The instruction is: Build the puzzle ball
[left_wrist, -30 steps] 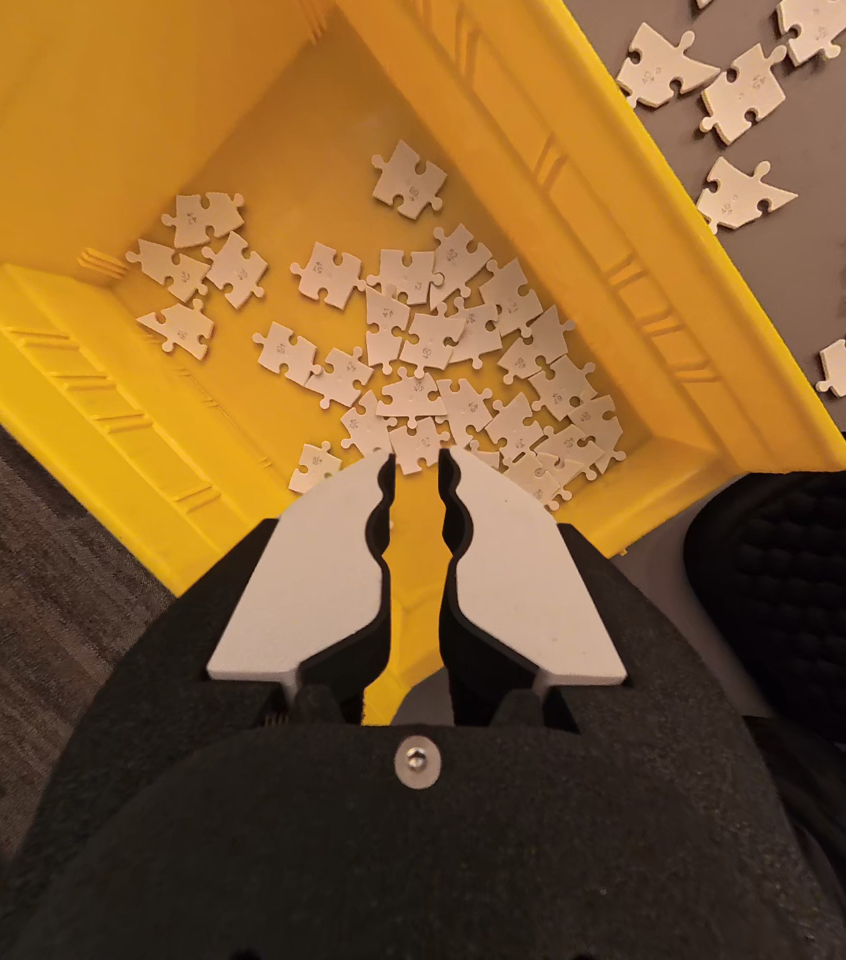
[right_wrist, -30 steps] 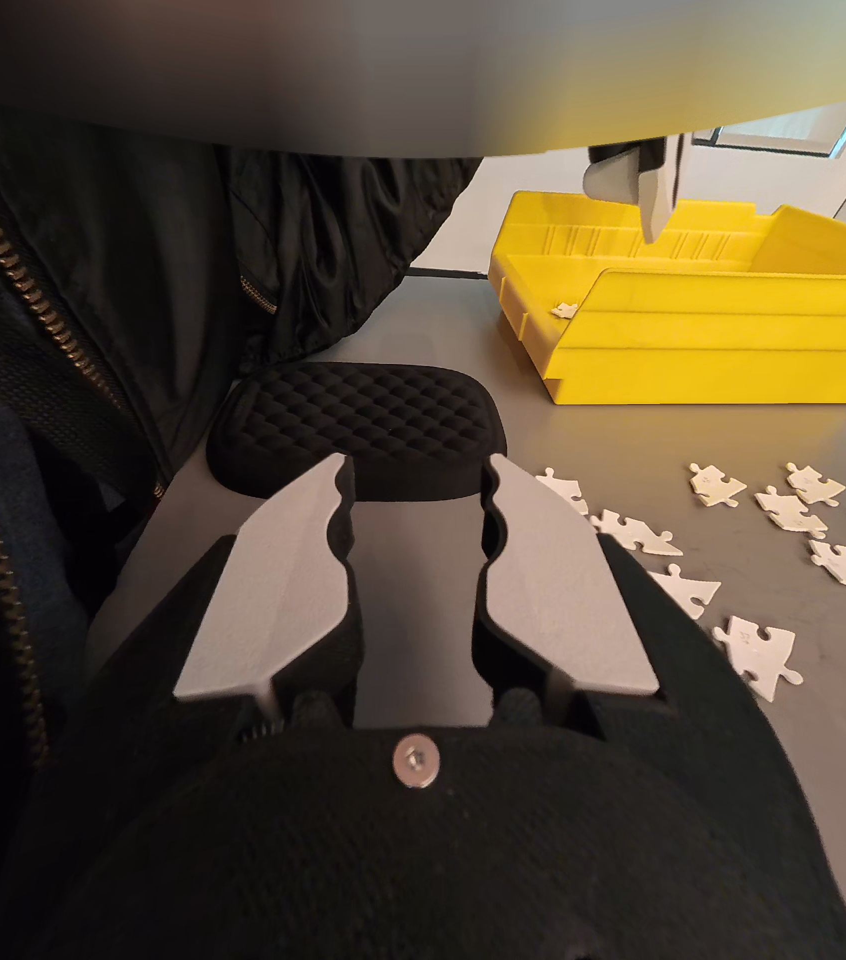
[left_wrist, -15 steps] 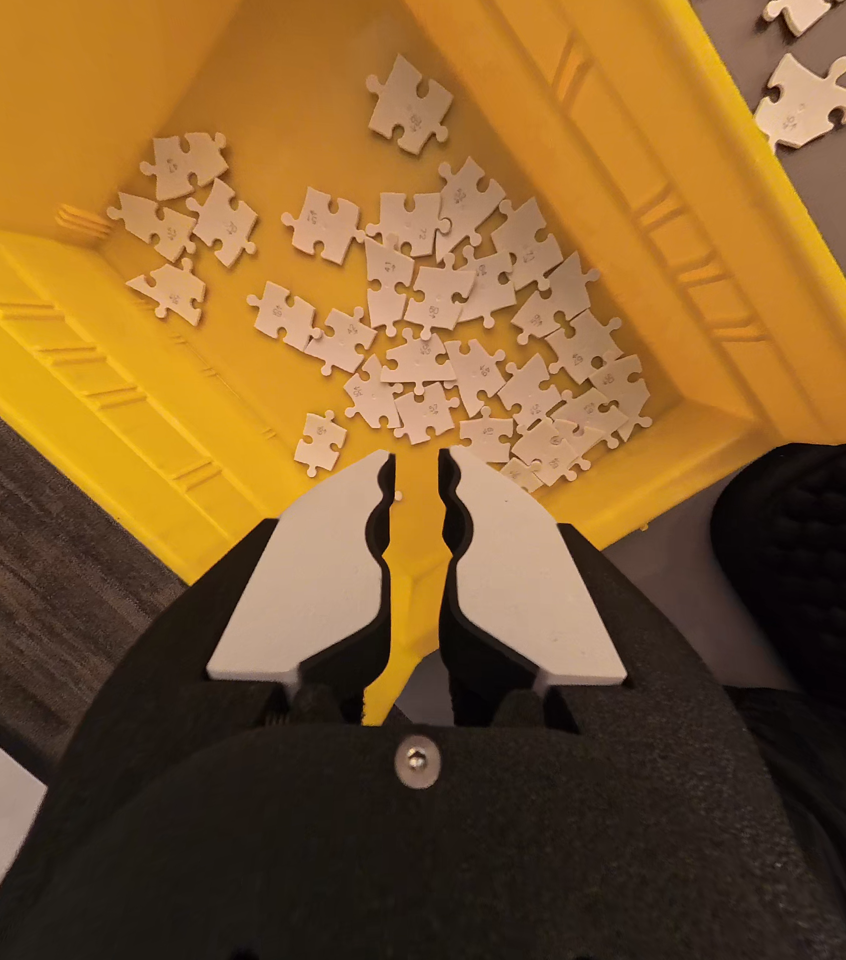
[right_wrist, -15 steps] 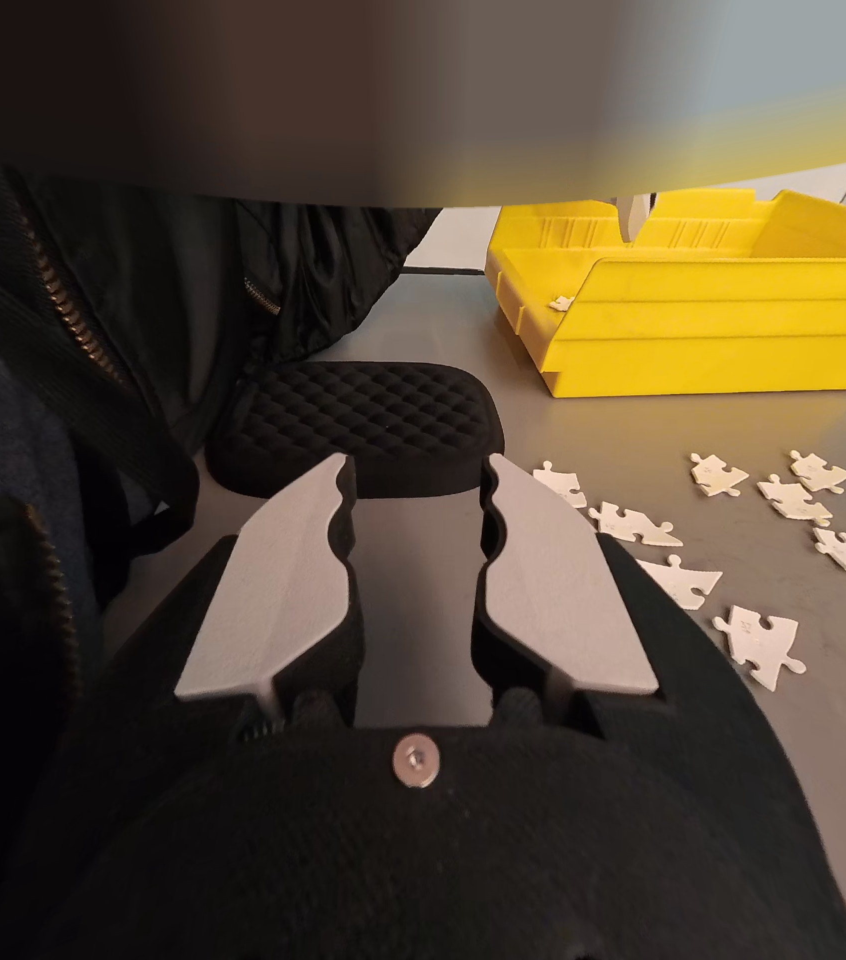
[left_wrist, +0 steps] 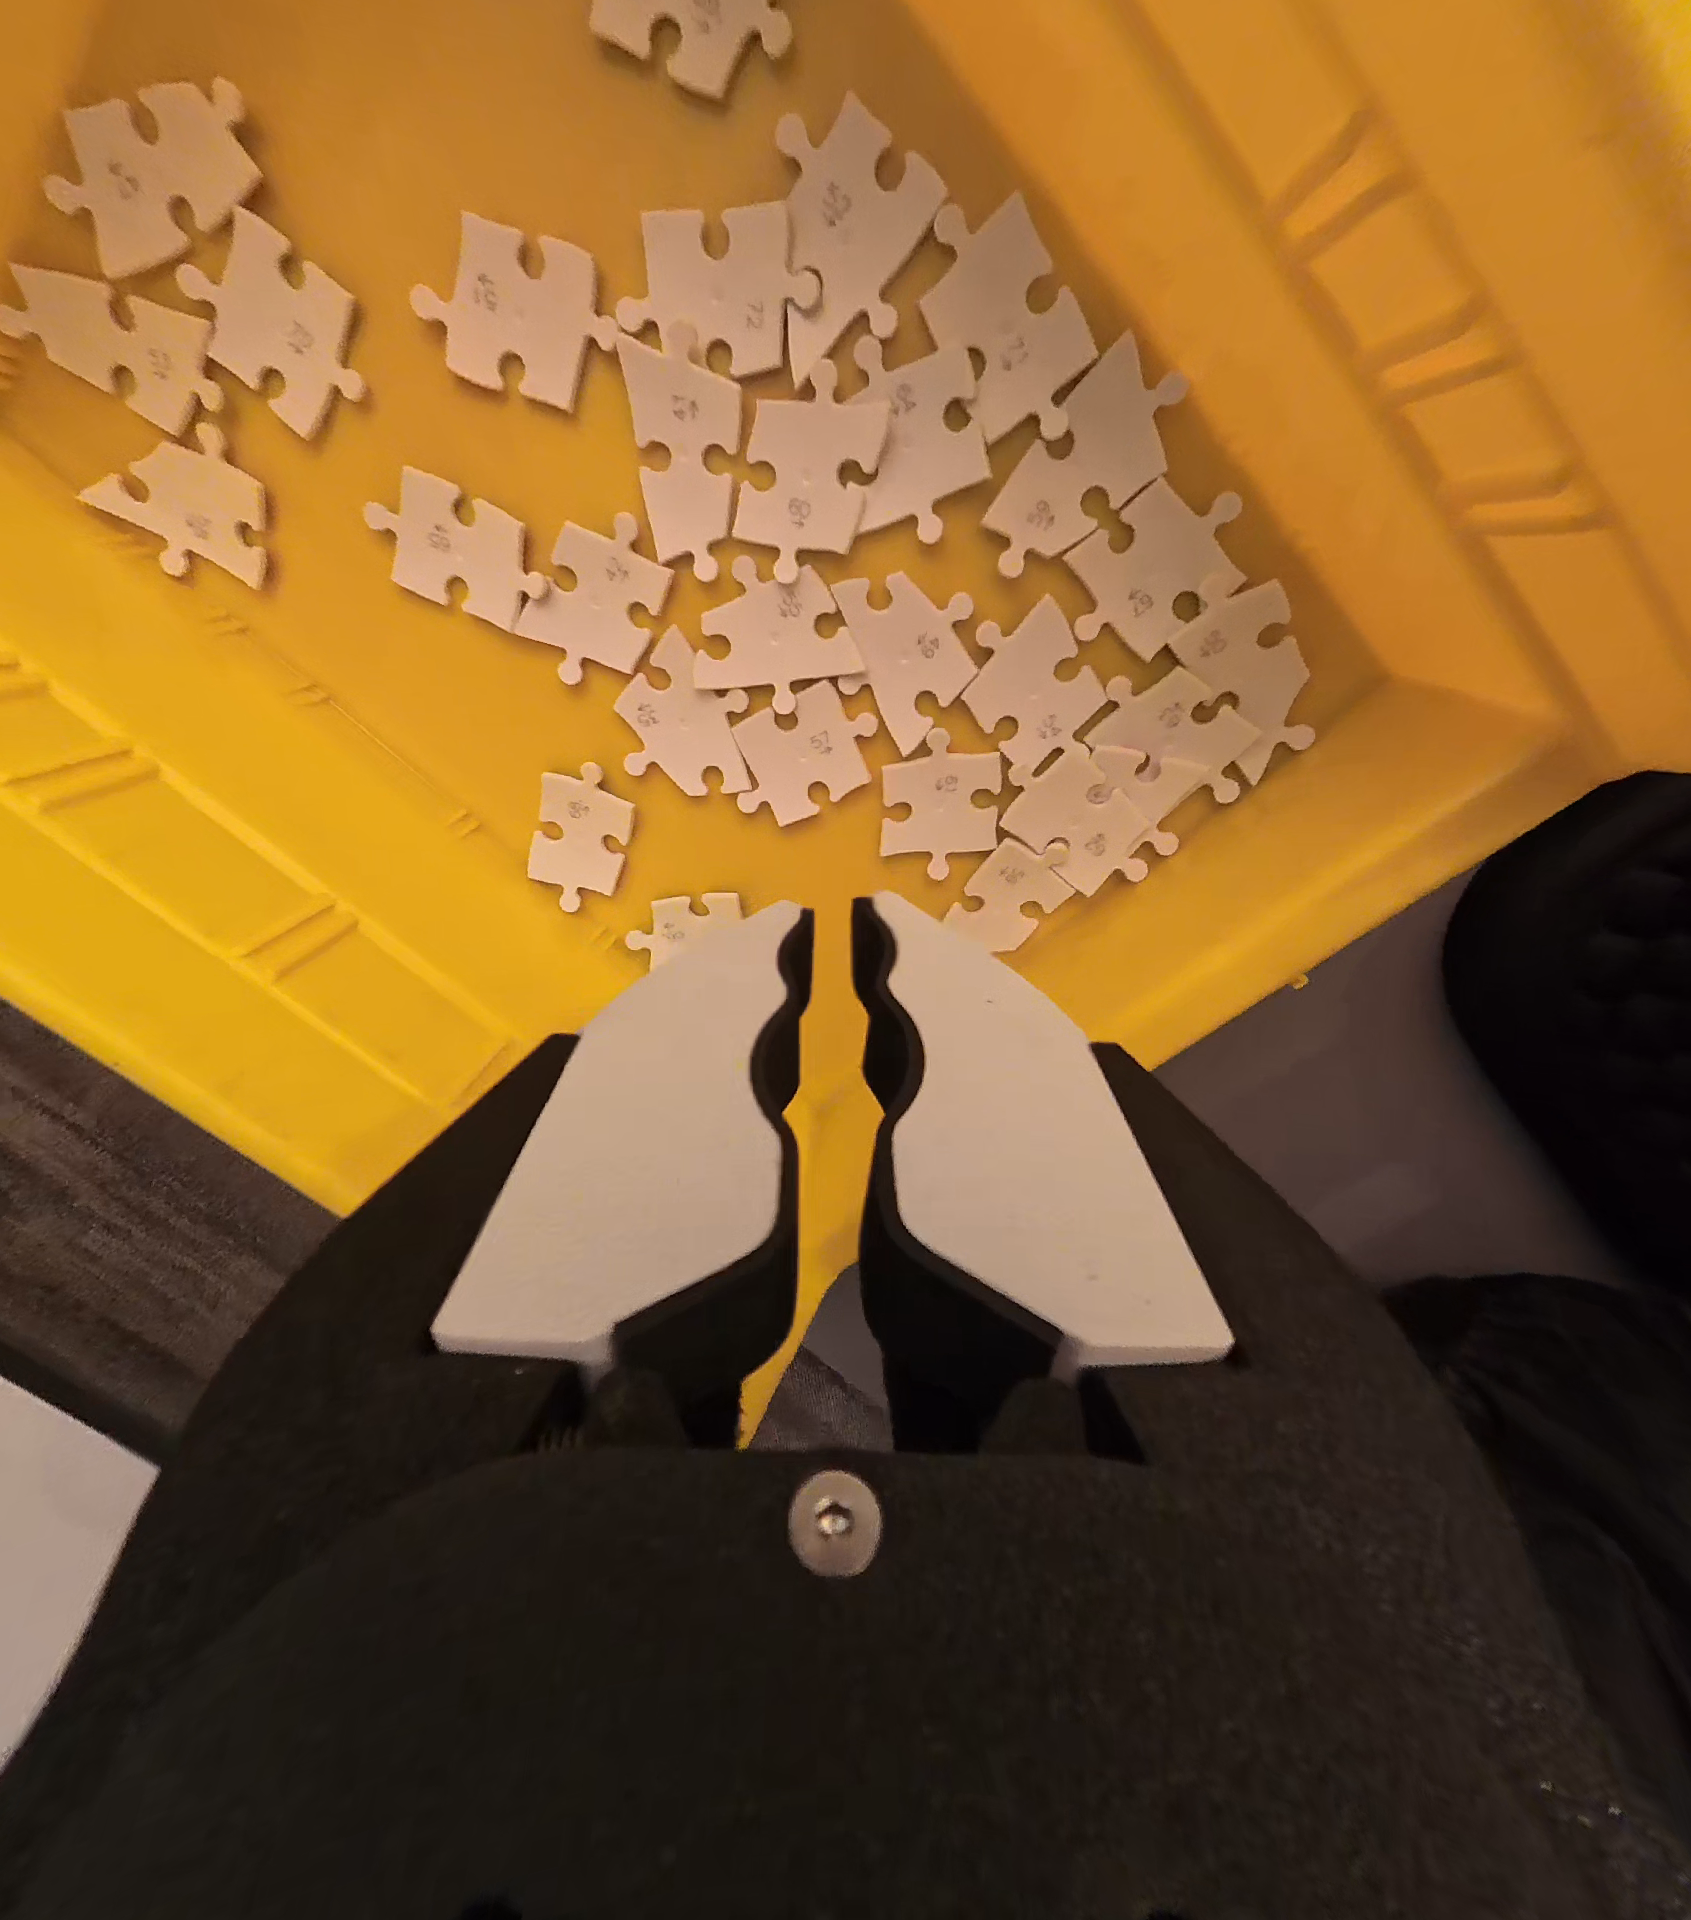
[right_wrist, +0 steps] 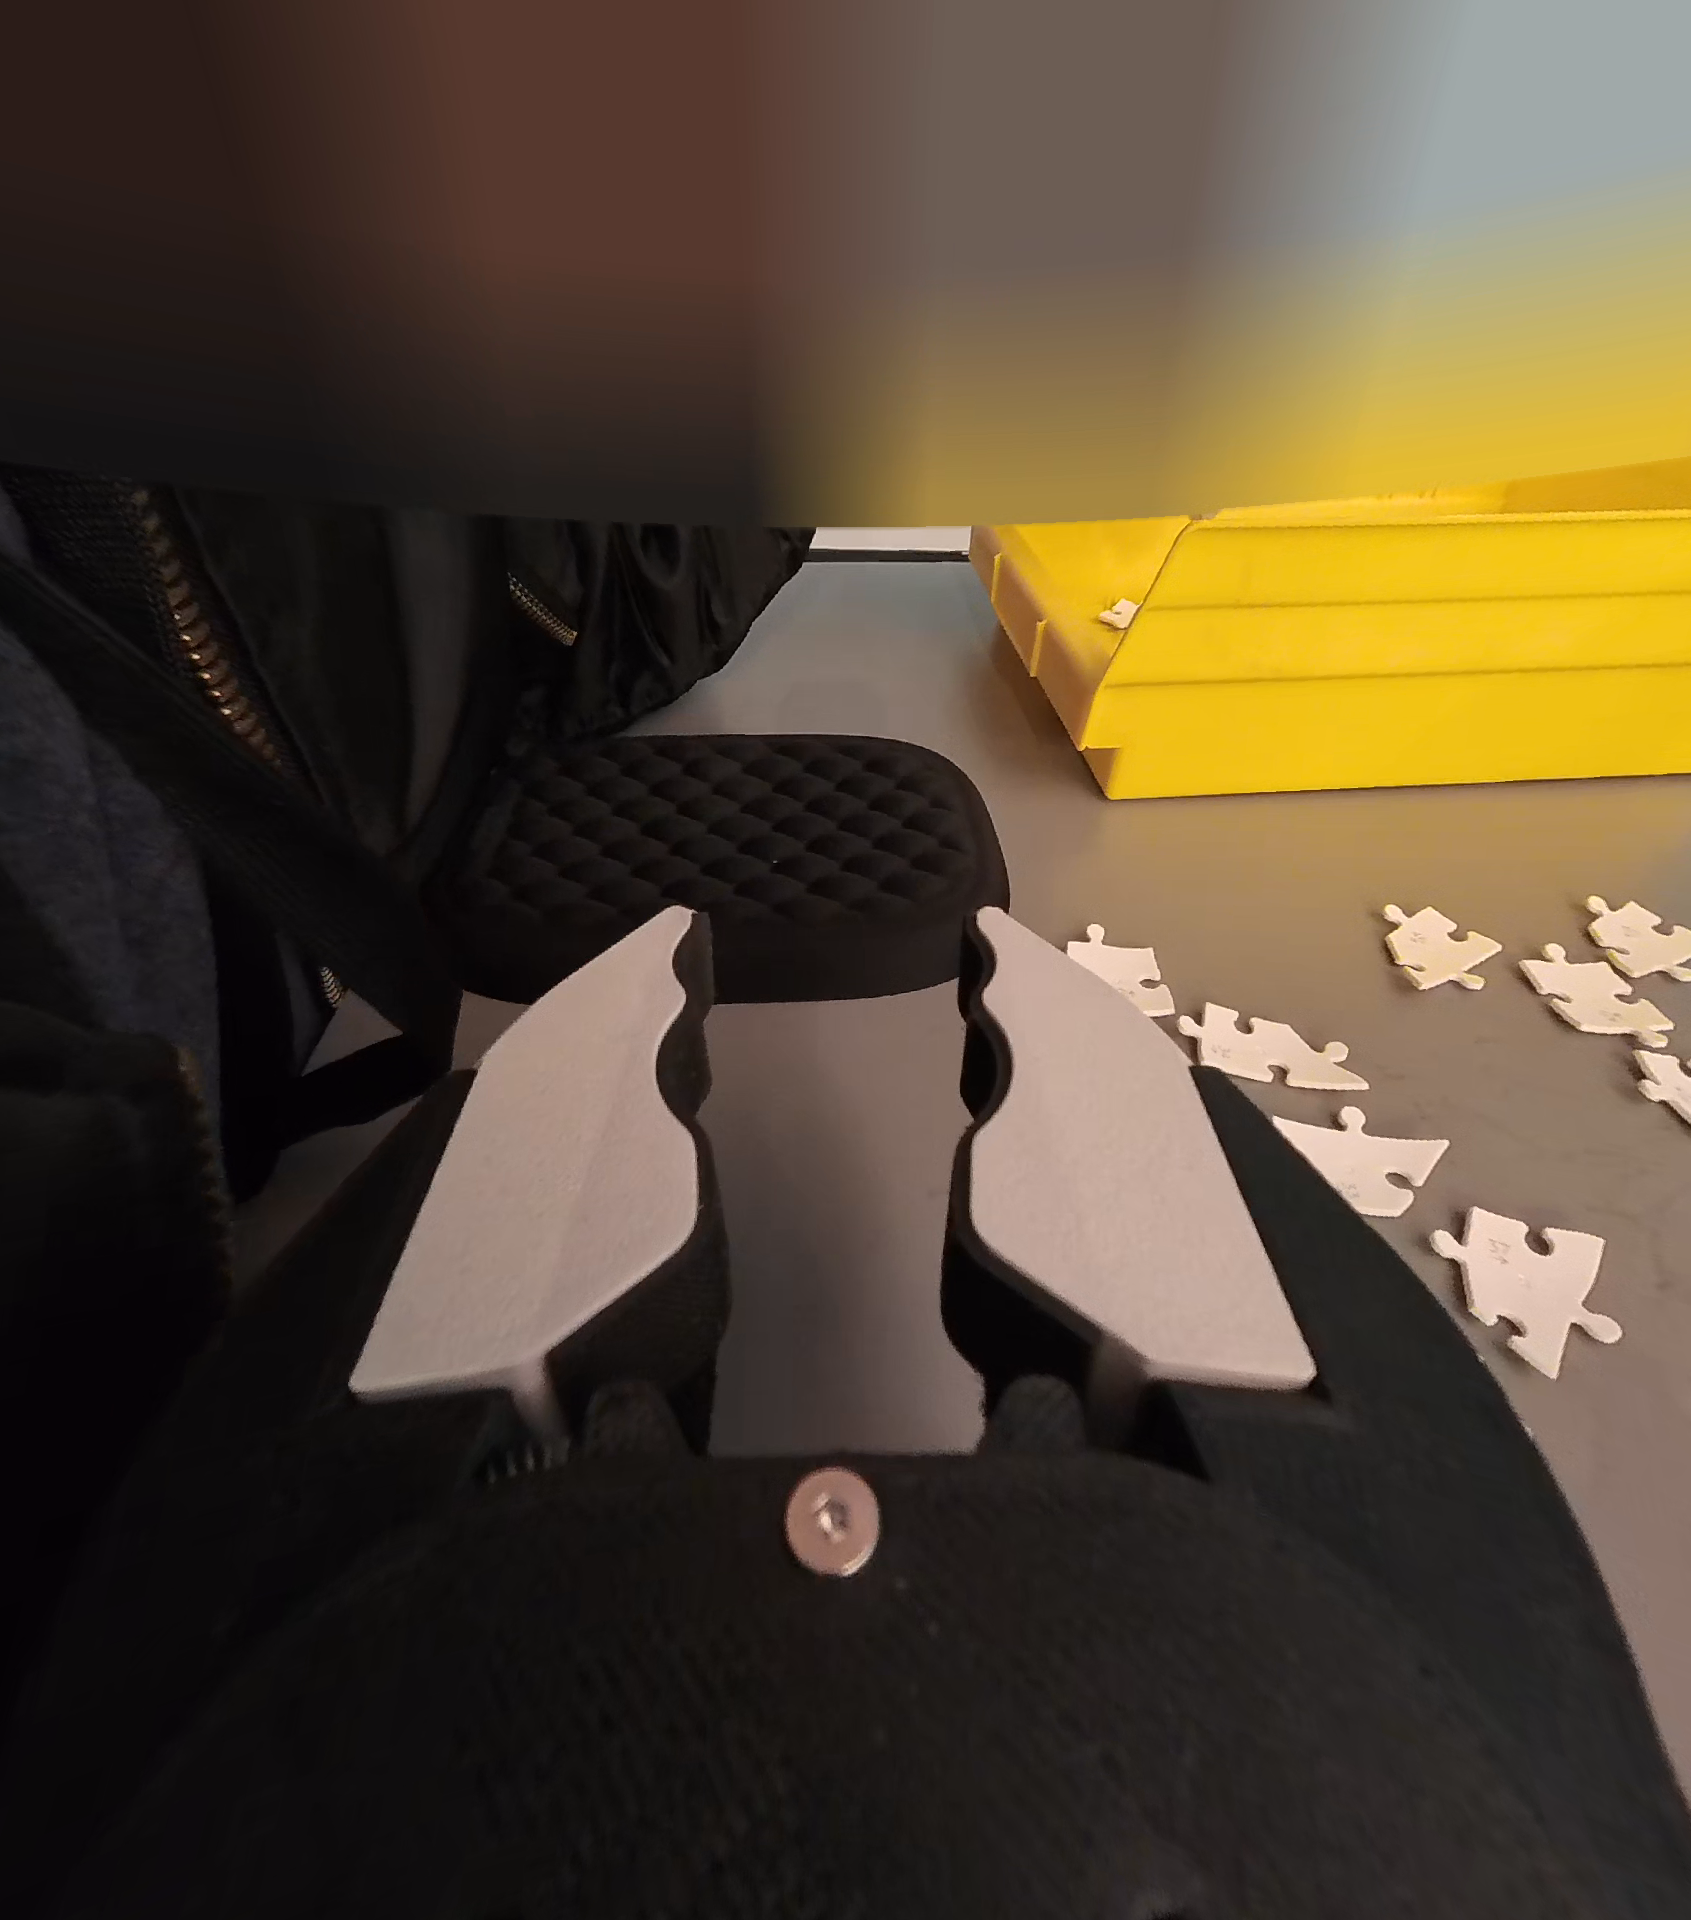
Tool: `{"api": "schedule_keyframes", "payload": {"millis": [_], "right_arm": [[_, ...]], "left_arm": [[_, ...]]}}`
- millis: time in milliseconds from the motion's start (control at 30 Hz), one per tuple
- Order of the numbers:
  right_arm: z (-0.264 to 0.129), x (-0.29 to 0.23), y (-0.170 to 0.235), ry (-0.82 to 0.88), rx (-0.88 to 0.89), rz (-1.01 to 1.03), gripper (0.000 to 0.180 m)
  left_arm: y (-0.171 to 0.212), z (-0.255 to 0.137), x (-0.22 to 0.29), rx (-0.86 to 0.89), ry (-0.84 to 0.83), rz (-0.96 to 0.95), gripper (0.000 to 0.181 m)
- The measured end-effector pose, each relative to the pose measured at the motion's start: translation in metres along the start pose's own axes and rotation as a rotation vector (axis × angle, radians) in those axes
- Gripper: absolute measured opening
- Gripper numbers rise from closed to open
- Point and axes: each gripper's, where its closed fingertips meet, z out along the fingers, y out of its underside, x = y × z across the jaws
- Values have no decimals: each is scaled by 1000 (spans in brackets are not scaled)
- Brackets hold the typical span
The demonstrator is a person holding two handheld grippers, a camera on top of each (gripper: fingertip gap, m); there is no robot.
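- We find the left gripper point(left_wrist: 833, 914) at the centre of the left wrist view, poised over the near corner of the yellow bin point(left_wrist: 1443, 343), its pale fingers point(left_wrist: 654, 1143) drawn close with only a narrow slit between them and nothing held; we rate it nearly clenched but still released.
- We note loose puzzle pieces point(left_wrist: 799, 488) lying flat on the bin floor, pale blank side up, massed from the centre toward the right of the frame and overlapping one another.
- A small separate group of pieces point(left_wrist: 186, 301) sits at the upper left of that frame, clear of the main heap.
- One single piece point(left_wrist: 579, 836) lies alone just above and left of the fingertips; another is partly hidden under the left finger's tip.
- In the right wrist view, the right gripper point(right_wrist: 833, 935) sits low at centre, jaws spread wide and empty, above the grey table point(right_wrist: 1184, 862).
- Scattered pieces point(right_wrist: 1272, 1049) lie on the table at the right of that frame.
- A black quilted pad point(right_wrist: 747, 831) lies just beyond the right gripper's fingertips, mid-frame.
- The bin appears there at the upper right, well apart from the gripper.
- A dark jacket point(right_wrist: 145, 727) with zips fills the left side.
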Motion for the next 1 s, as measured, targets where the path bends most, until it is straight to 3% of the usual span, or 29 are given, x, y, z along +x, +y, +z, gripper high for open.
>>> {"api": "schedule_keyframes", "payload": {"millis": [1000], "right_arm": [[0, 0, 1, -4, -5, 10, 47]], "left_arm": [[17, 16, -21, -104, -31, -114, 0]]}}
